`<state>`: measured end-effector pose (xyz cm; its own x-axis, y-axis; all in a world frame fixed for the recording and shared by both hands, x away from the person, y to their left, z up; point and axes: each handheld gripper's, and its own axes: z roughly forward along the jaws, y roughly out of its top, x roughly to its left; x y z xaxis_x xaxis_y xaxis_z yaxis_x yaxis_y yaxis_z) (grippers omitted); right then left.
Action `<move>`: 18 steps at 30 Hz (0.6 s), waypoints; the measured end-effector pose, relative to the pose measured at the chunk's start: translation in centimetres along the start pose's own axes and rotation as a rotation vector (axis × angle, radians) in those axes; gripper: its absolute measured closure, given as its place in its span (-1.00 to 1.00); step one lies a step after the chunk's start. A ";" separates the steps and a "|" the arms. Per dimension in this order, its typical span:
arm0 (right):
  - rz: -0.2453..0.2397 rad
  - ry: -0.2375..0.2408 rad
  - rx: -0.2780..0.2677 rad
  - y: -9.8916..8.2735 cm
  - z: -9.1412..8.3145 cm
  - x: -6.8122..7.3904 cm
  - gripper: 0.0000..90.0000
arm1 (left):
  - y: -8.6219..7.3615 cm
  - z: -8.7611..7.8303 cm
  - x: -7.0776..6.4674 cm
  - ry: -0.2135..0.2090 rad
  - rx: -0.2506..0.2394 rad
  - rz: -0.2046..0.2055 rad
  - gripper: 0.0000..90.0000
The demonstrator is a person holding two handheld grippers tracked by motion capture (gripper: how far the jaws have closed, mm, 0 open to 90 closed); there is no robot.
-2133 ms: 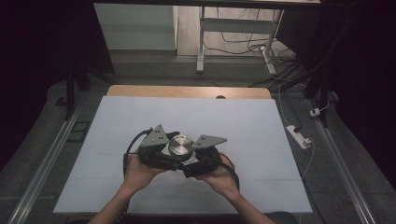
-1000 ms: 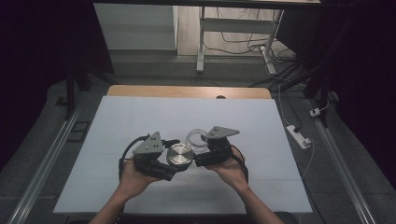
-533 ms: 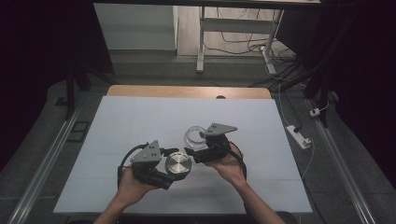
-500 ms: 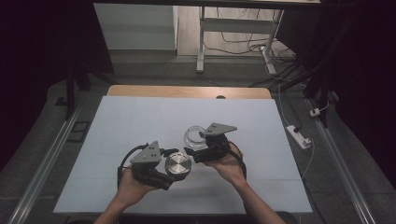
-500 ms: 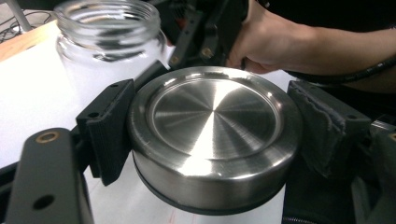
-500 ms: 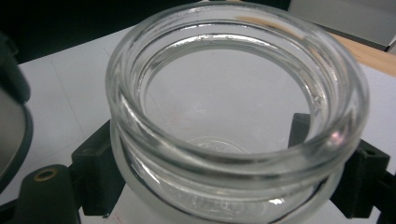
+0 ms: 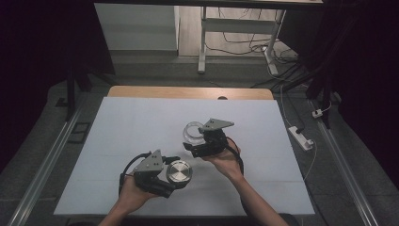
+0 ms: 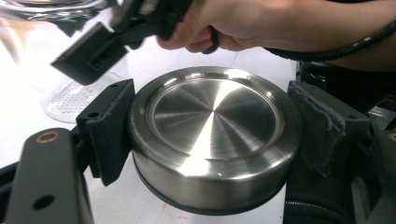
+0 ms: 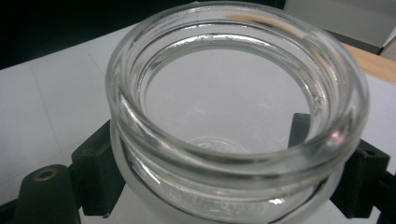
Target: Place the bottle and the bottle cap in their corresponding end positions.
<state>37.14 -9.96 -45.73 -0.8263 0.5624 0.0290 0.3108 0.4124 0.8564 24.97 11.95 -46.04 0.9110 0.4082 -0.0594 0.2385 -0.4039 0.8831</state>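
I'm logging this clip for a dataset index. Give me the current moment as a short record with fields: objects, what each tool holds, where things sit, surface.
objects: metal lid; glass jar
left tool: shut on the metal lid, jaws on opposite sides of its rim
right tool: shut on the glass jar, jaws around it below the threaded neck
jar state: open, looks empty
lid and jar: apart, lid nearer the person and to the left
surface: white table
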 end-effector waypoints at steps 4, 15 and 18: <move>0.007 -0.018 0.011 -0.3 0.8 -0.8 -0.67 | -0.8 1.0 0.3 -0.015 0.006 0.009 -0.55; 0.015 -0.044 0.026 -0.1 2.5 -1.9 -0.67 | -2.6 3.9 1.2 -0.025 0.040 0.006 -0.55; 0.008 -0.048 0.034 -0.1 3.0 -2.1 -0.67 | -2.9 4.7 1.5 -0.021 0.049 0.003 -0.55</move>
<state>40.20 -9.02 -47.45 -0.8005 0.5993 0.0104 0.3340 0.4316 0.8380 27.27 9.90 -50.83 0.9185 0.3896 -0.0674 0.2516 -0.4445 0.8597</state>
